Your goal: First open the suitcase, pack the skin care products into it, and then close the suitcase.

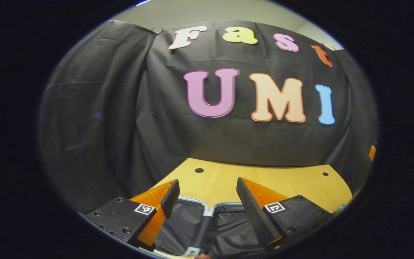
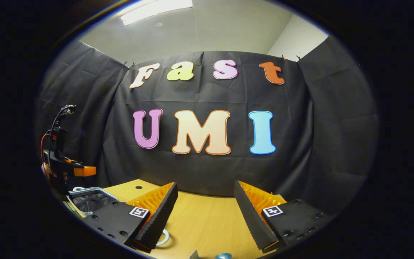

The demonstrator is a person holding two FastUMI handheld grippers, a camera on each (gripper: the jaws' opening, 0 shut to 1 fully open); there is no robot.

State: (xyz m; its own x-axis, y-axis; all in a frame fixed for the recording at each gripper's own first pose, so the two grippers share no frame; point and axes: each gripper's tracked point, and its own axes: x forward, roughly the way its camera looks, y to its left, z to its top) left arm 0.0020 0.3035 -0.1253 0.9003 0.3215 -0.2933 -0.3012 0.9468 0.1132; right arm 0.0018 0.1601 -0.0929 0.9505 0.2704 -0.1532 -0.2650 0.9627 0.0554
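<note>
The suitcase (image 1: 225, 230) lies open right below my left gripper (image 1: 207, 199), showing dark lining inside a silver rim. That gripper is open above it, with nothing between its fingers. In the right gripper view the suitcase's rim (image 2: 92, 190) shows at the lower left, with the left gripper's body (image 2: 61, 162) hanging above it. My right gripper (image 2: 205, 212) is open over the bare wooden table (image 2: 207, 216) and holds nothing. A small blue-topped item (image 2: 223, 256) and a pale object (image 2: 193, 254) peek in at the bottom edge, too cut off to identify.
A white ring-shaped thing (image 2: 164, 238) lies on the table by the right gripper's left finger. The tabletop (image 1: 282, 180) runs back to the black cloth wall and has small round holes (image 1: 199, 170). An orange piece (image 1: 372, 153) shows at the far right edge.
</note>
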